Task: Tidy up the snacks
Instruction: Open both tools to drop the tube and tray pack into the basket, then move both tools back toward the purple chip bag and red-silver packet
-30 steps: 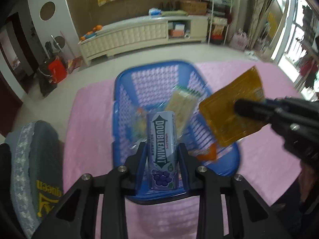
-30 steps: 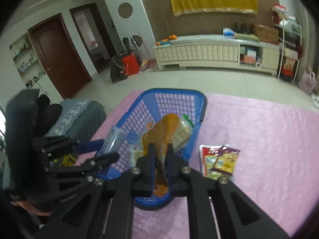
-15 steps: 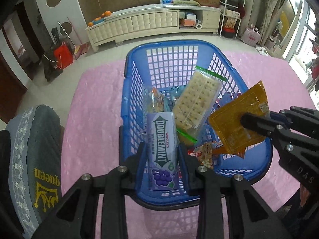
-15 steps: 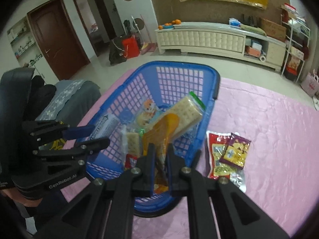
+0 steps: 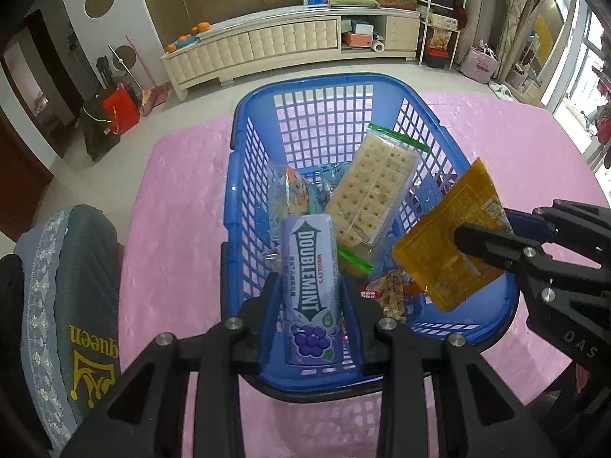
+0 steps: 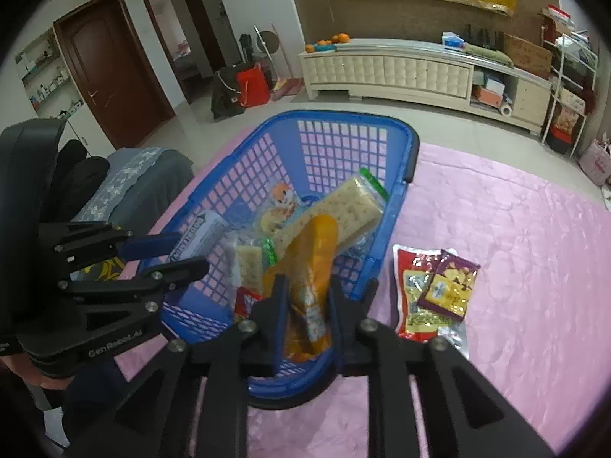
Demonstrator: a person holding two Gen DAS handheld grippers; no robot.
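My bench [image 5: 179,206] carries a pink quilted cover; a cream cabinet [image 5: 267,45] lines the far wall. My left tool [image 5: 309,297] clamps a purple pack [image 5: 311,286] reading "WRIGLEY'S DOUBLEMINT", above the blue basket [image 5: 244,175]. My right tool [image 6: 305,301] clamps an orange pouch [image 6: 311,274] over the basket's near rim. A cracker pack [image 5: 372,198] leans inside. Two packets [image 6: 435,290] lie on the bench beside the basket.
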